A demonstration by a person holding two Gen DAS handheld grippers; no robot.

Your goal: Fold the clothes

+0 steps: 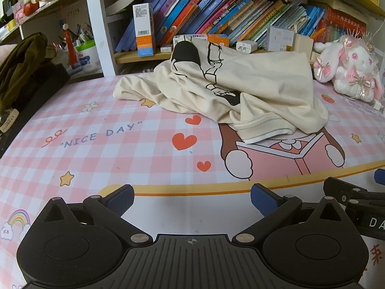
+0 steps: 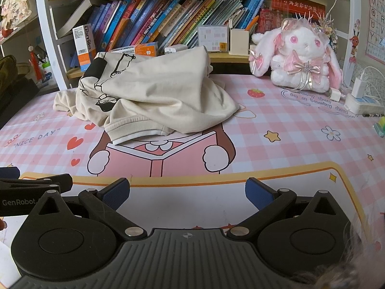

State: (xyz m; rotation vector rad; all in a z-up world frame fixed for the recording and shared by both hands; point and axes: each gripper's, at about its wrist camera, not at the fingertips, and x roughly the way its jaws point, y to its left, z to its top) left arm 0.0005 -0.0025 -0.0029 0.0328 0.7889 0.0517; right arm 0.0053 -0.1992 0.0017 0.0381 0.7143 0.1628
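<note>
While both tongs hang low over the near edge of the pink checked desk mat (image 1: 101, 125) printed with hearts, stars and the words "NICE DAY", neither one holds anything: the left gripper (image 1: 192, 201) has its blue-padded fingers (image 1: 121, 201) spread wide, with only bare mat between them, and the right gripper (image 2: 187, 193) stands spread just the same, its blue pads (image 2: 258, 192) apart over the white, yellow-bordered panel of the mat. Ahead of both, well apart from the fingertips, lies the crumpled cream T-shirt with a black cartoon print (image 1: 252, 89), heaped in a loose mound at the far middle of the mat; its ribbed collar edge (image 2: 134, 126) faces the tongs and droops over the printed pink book drawing. From the left tongs the shirt sits ahead and slightly to the right; from the right tongs it sits ahead and to the left. Beyond the shirt a wooden shelf carries a leaning row of colourful books (image 2: 154, 24) and an upright white and orange carton (image 1: 144, 29). To the far right of the shirt sits a white plush rabbit with pink bows (image 2: 298, 57), and further right a white charger and power strip (image 2: 361, 98) rest on the mat. At the right edge of the left wrist view, part of the other black tool shows close beside the left one.
</note>
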